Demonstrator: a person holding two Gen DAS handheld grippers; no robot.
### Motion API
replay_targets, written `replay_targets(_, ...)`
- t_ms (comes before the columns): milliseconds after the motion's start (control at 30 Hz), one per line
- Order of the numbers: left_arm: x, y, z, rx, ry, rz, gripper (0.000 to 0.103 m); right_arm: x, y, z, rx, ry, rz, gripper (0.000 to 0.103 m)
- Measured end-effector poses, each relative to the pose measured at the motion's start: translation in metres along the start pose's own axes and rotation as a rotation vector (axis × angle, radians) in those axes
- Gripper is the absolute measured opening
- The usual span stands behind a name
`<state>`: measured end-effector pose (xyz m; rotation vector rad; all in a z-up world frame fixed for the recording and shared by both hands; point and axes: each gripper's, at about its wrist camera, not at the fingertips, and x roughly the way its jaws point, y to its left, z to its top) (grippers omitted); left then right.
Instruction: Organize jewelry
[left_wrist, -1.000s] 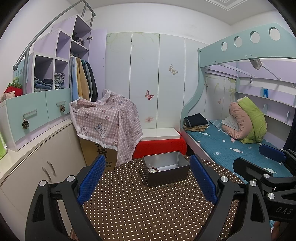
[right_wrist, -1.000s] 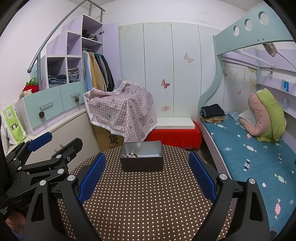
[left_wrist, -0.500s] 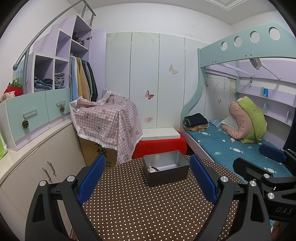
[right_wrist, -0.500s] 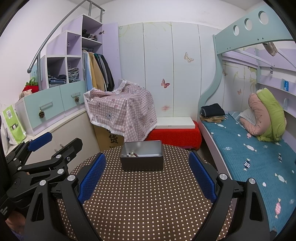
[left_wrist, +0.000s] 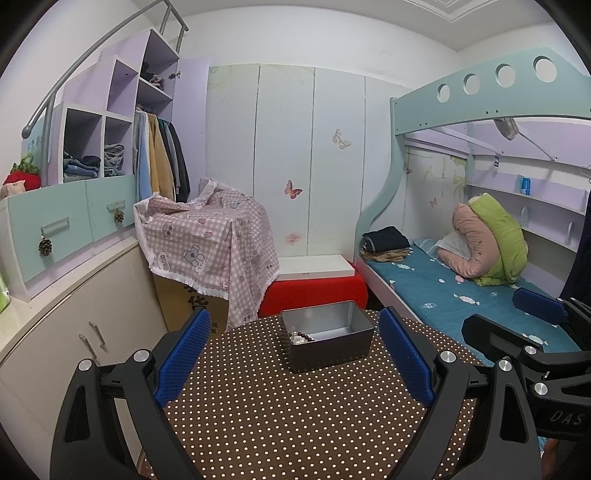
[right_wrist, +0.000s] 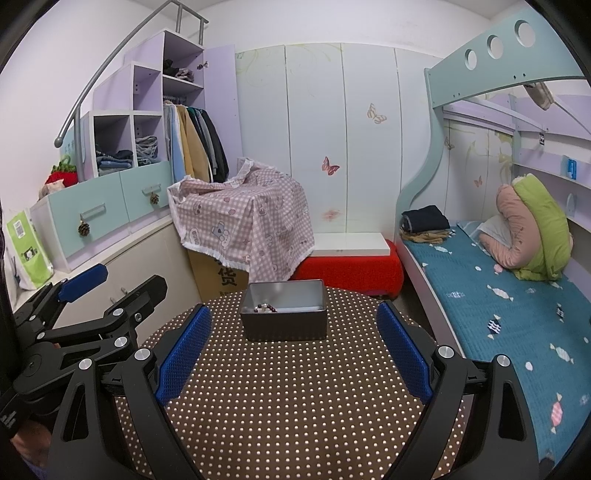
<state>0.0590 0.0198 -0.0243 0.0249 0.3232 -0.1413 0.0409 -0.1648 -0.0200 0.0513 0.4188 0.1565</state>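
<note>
A gray metal box (left_wrist: 327, 339) sat near the far edge of the round counter (left_wrist: 295, 417) with the brown spotted cloth. The left gripper (left_wrist: 291, 360) had its jaws spread wide, with nothing between them. The right gripper (right_wrist: 291, 360) had its jaws spread wide too, and they were empty. Both grippers hung low over the near part of the counter, and the box was straight ahead of them, well apart from the blue pads. In the right wrist view the box lay right in the middle between the jaws, with its long side running left to right across the way the gripper pointed. In the left wrist view the box sat a bit turned and a little to the right. So the right gripper looked better lined up with it, though both seemed about as far from it. Inside the box, at its near left corner, lay a string of dark beads (right_wrist: 266, 307) with something small and pale beside it, too small to tell what. The rest of the box looked bare. No other jewelry showed on the counter.
</note>
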Motion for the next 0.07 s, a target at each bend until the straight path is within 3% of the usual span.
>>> replay_targets(67,0.0,0.0006,-0.0001,0.0,-0.001,0.003,0.089,-0.0004,-0.0012,-0.0001,0.001,0.0,0.001,0.088)
